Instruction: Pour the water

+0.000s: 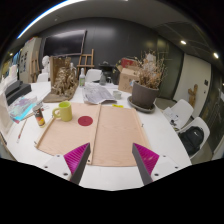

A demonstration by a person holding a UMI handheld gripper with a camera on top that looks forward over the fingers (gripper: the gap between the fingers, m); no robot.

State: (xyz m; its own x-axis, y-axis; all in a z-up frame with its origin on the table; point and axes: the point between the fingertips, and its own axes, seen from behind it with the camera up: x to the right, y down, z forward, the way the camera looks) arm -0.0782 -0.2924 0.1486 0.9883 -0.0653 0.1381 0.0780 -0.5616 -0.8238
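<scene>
White table [150, 125] fills the middle of the frame, with a dim room behind it, a dark wall across the upper centre and a pale wall at the upper right. At the far left of the frame some bluish items [22, 108] lie on the table, too small to name. Just right of them stands a small dark bottle [39, 117] with a light cap, and next to it a yellow-green mug [64, 111], upright, its handle turned toward the bottle. Behind the mug, in the upper left, a wooden rack [62, 78] rises from the table. Two tan boards [95, 133] lie flat side by side in the centre of the frame, and a small red disc [85, 120] rests on the left one near its far edge. Beyond the boards sits a crumpled grey bundle [99, 95]. Further right, a grey pot [145, 95] holding dry brownish stems stands on a dish. White chairs [183, 112] stand off the table's right side. At the bottom of the frame the gripper [112, 162] shows its jaws released and wide apart, grasping nothing, the magenta pads [76, 156] facing inward over the near edge of the boards; the mug and bottle lie beyond the left finger, well apart from it.
</scene>
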